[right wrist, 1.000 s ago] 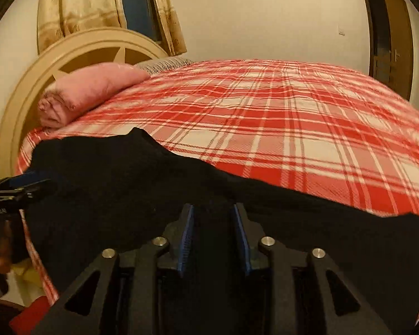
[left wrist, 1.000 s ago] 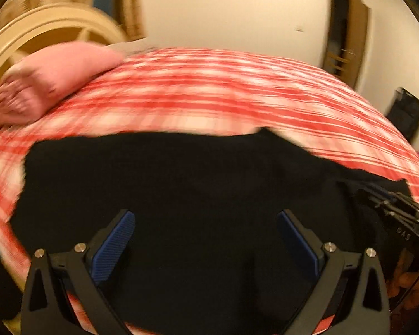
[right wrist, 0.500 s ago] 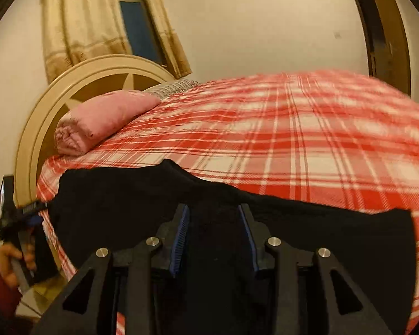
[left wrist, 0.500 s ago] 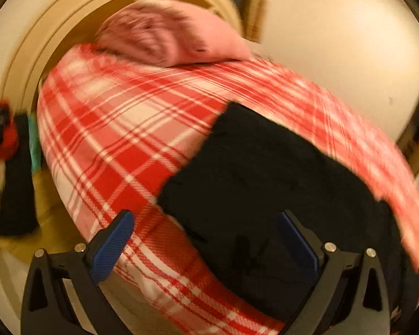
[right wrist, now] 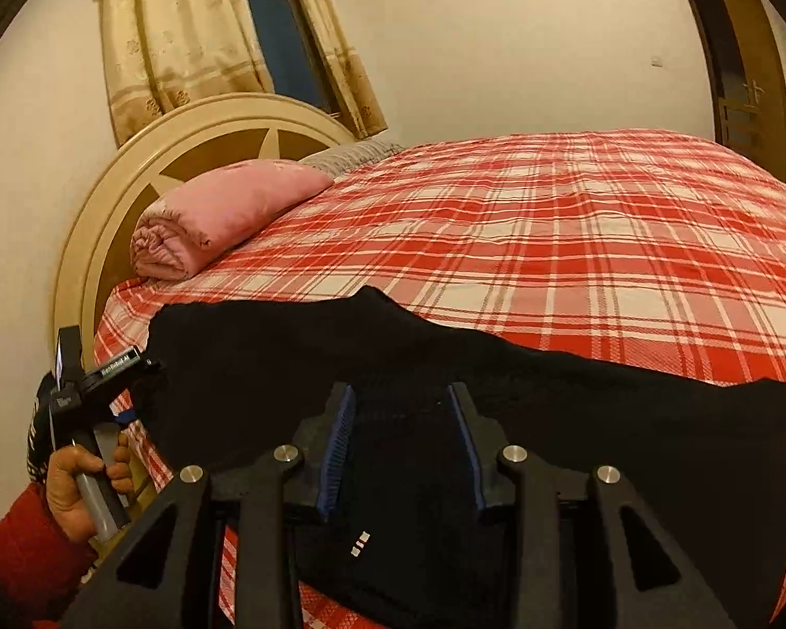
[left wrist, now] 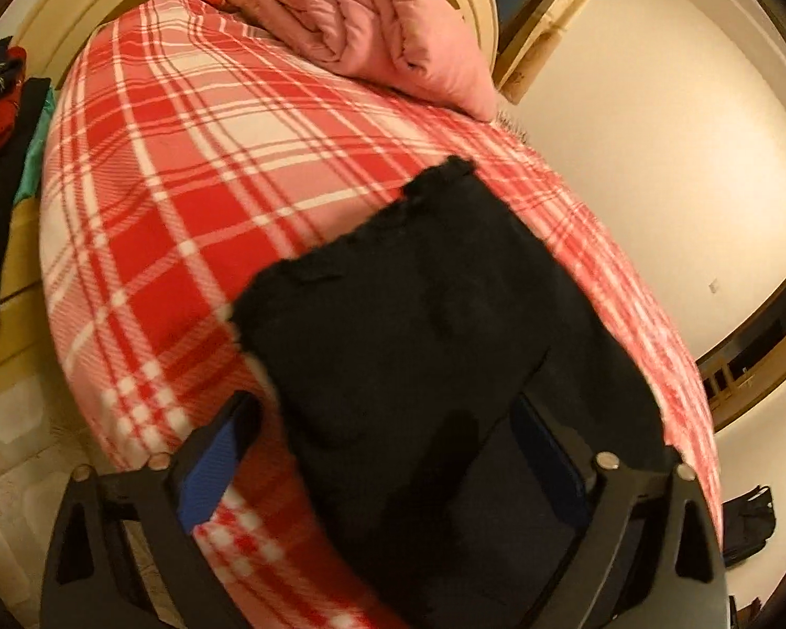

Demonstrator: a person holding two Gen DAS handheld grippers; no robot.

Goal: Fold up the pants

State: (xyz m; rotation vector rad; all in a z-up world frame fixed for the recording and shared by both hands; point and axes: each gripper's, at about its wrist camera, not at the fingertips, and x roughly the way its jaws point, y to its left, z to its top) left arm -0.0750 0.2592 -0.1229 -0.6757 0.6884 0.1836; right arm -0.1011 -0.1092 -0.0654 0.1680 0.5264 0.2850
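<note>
Black pants (right wrist: 576, 419) lie along the near edge of a bed with a red plaid cover (right wrist: 576, 241). My right gripper (right wrist: 401, 409) is partly open over the pants, its blue pads (right wrist: 340, 430) either side of the fabric, which is not pinched. My left gripper (left wrist: 388, 419) is wide open at one end of the pants (left wrist: 419, 314), its jaws astride the corner above the bed's side. It also shows in the right wrist view (right wrist: 105, 382), held by a hand at the pants' left end.
A rolled pink quilt (right wrist: 220, 215) lies by the round headboard (right wrist: 183, 141). Curtains and a window (right wrist: 272, 36) stand behind. A doorway (right wrist: 744, 68) is at right. Clothes (left wrist: 0, 105) are piled beside the bed, above a light floor (left wrist: 26, 445).
My left gripper swung from over the middle of the pants to their left end, still open. My right gripper opened a little over the fabric.
</note>
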